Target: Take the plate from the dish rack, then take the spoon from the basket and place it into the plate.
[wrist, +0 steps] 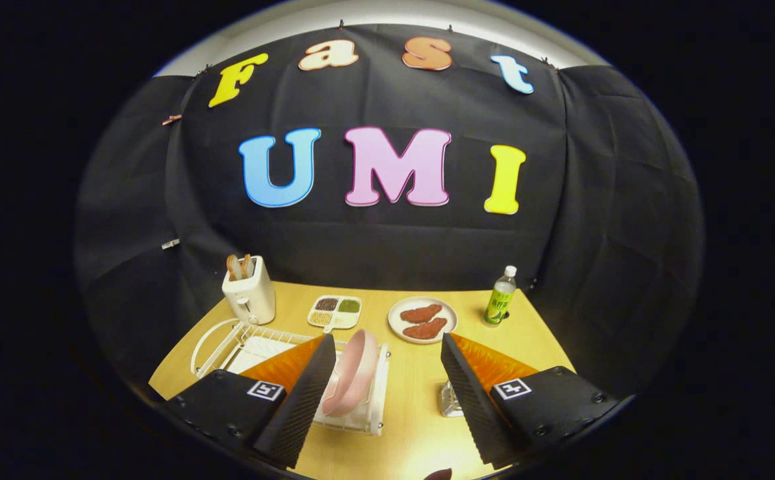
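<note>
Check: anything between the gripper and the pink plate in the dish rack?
Nothing visible. The gripper is open, and the pink plate stands on edge in the white dish rack, just beside one finger and inside the gap between the two. The toaster and the plate of cutlets sit farther back.

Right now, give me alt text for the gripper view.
The tool hangs open above a pink plate standing upright in a white dish rack on a wooden table. Beyond sit a toaster, a plate of meat and a bottle.
</note>
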`<state>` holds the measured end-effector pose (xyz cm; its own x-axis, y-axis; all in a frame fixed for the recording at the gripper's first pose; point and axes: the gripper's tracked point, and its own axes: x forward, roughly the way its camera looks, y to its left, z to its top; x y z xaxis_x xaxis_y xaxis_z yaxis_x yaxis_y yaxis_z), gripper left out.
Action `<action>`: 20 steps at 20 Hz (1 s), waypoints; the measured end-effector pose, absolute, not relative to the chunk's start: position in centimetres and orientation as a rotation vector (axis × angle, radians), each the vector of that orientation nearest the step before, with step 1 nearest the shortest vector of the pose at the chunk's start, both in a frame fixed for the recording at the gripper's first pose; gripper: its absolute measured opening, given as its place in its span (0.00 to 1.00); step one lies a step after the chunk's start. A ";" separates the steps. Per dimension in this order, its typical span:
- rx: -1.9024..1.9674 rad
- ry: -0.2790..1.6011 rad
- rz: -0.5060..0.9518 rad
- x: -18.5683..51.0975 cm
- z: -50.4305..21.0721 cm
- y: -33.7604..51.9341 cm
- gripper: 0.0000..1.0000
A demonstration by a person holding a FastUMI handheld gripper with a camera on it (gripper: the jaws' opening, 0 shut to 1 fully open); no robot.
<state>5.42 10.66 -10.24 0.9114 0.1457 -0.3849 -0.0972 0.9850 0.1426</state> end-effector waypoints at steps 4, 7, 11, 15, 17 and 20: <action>0.125 0.528 0.106 7.7 -14.4 13.1 0.98; 0.136 0.630 0.073 9.1 -18.2 14.0 0.95; 0.172 0.717 0.025 10.4 -22.2 14.6 0.85; 0.213 0.808 -0.012 11.0 -25.9 15.6 0.62; 0.228 0.829 -0.023 11.2 -27.0 16.1 0.51; 0.198 0.826 -0.078 11.3 -27.2 15.6 0.33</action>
